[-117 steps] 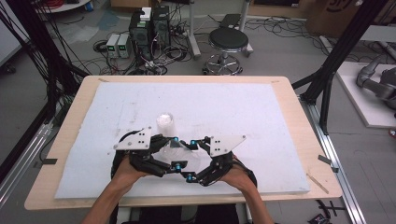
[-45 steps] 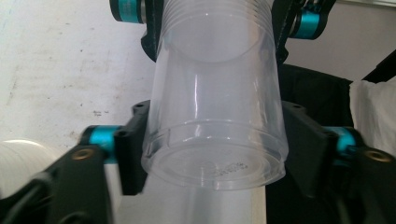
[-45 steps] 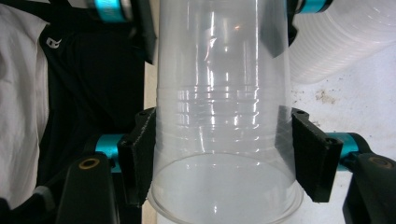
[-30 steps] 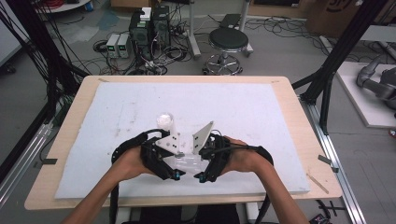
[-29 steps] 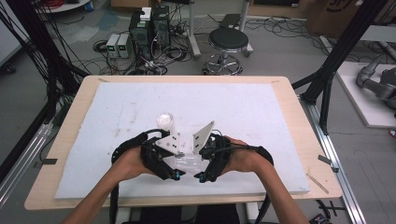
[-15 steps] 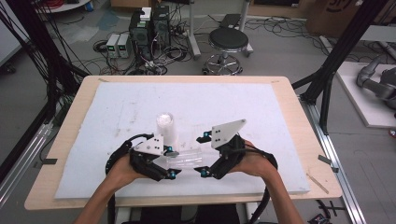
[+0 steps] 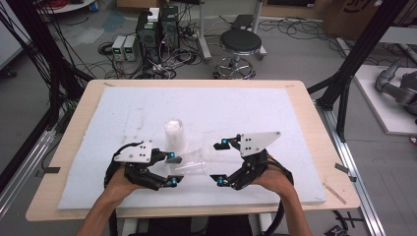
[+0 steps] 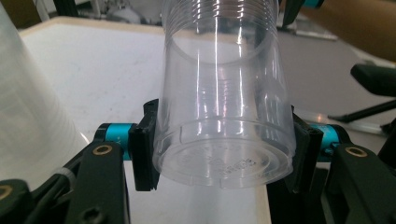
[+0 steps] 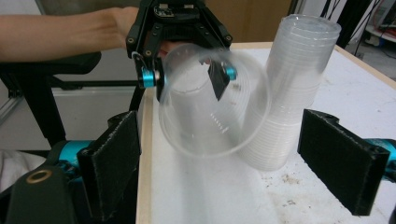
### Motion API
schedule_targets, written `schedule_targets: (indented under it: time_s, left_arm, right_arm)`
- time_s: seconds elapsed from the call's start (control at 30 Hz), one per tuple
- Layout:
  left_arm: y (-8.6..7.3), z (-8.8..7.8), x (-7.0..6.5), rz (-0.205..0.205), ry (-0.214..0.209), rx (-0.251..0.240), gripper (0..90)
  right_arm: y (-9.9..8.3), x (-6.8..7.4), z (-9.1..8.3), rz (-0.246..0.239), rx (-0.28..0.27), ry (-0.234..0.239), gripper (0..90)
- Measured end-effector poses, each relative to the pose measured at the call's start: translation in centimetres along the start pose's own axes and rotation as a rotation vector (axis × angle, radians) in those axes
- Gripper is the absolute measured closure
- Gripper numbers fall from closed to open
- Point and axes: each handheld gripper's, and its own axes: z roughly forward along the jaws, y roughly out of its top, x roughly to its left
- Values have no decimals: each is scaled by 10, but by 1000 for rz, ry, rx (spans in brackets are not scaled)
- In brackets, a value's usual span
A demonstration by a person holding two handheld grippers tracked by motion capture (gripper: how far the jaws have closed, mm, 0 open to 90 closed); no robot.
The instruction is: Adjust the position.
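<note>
Left hand-held gripper [image 7: 173, 168]: clamped on the base of a clear plastic cup [image 7: 189, 161], pads pressing both sides; the cup lies level with its mouth toward the right.
Right hand-held gripper [image 7: 220, 162]: jaws spread wide, nothing between them, facing the cup's mouth.
Change: a second ago both grippers were together at the cup; now they have drawn apart, the cup staying with the left one.
Cup stack [image 7: 175, 134]: upright on the desk [image 7: 275, 105], just beyond the held cup.
Meaning: one cup appears separated and ready to be set down.
</note>
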Motion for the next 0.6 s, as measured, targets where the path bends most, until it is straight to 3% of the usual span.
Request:
schedule_targets:
  time_s: [0.13, 0.6]
  left_arm:
    - [-1, -3, 0, -3, -6, -37, 415]
    - [0, 0, -2, 17, -10, -88, 415]
  right_arm:
    - [-7, 0, -1, 18, -39, -6, 136]
    - [-24, -4, 3, 66, -93, 14, 136]
